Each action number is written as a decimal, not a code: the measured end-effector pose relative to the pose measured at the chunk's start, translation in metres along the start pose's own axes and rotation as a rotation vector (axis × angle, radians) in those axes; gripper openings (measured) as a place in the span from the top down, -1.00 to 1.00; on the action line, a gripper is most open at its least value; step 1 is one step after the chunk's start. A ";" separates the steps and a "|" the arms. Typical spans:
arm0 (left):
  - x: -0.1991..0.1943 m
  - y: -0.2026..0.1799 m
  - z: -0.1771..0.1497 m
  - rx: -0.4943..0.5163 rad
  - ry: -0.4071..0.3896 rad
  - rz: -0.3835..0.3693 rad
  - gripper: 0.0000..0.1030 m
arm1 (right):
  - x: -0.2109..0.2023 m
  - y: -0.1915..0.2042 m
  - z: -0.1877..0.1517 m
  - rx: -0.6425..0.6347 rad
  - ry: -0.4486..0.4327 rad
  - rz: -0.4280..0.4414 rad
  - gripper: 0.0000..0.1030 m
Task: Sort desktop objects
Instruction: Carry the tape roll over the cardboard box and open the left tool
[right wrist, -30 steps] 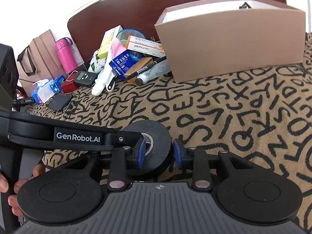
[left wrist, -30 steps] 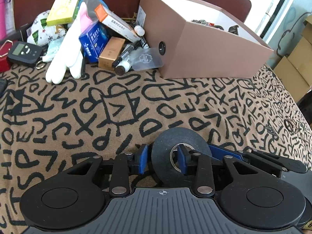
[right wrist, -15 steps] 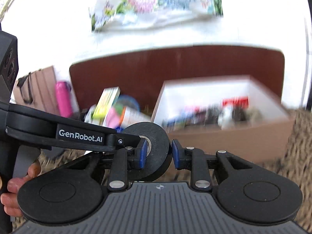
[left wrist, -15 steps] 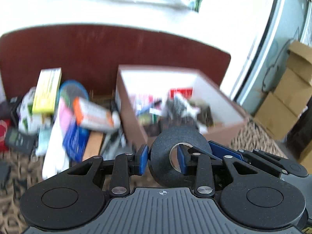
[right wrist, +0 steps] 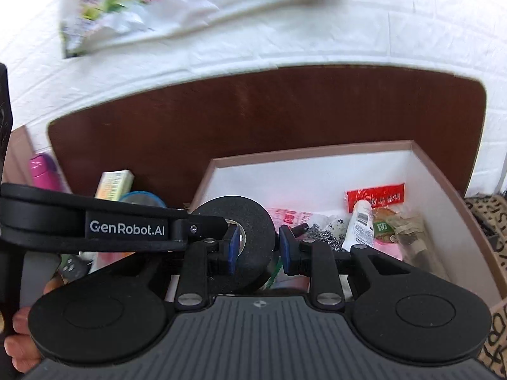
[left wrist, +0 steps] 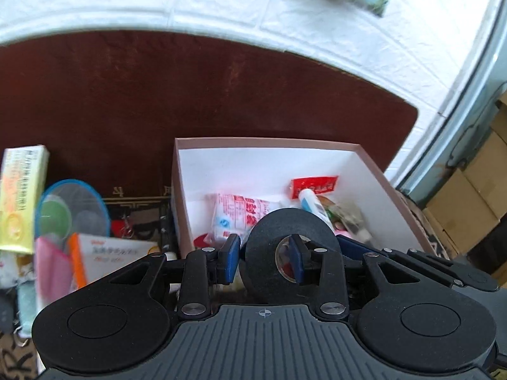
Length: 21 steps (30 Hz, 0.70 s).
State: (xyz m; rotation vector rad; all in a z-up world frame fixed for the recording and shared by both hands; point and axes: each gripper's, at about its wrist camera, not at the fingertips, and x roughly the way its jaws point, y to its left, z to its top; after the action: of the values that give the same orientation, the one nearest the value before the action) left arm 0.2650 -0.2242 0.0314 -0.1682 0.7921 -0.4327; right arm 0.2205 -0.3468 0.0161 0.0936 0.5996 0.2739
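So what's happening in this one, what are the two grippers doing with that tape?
A person is sorting clutter into a cardboard box. Both handheld grippers grip one black tape roll: the left gripper and the right gripper each have one finger through its core. The roll hangs above the open box, which already holds packets and a tube; nothing released yet.

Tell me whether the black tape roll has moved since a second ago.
Yes. The black tape roll, earlier low over the patterned cloth, is now lifted over the brown box.

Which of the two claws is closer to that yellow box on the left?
Left. The left gripper sits right of the yellow box; the right gripper is further right, with the left gripper between it and the box.
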 end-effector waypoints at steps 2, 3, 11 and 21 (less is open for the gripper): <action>0.016 0.007 0.007 -0.016 0.014 -0.008 0.33 | 0.016 -0.004 0.005 0.008 0.021 -0.007 0.41; 0.024 0.010 0.010 -0.023 0.019 -0.011 0.32 | 0.023 -0.006 0.007 0.008 0.032 -0.008 0.41; 0.053 0.034 0.026 -0.053 0.006 -0.003 0.11 | 0.070 -0.020 0.021 0.081 0.114 0.042 0.42; 0.029 0.018 0.025 -0.010 -0.123 -0.033 -1.00 | 0.066 -0.016 0.020 0.043 0.048 0.006 -0.63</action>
State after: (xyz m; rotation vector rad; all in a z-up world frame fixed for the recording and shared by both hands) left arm 0.3067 -0.2215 0.0241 -0.2157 0.6713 -0.4453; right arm 0.2872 -0.3434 -0.0057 0.1302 0.6527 0.2698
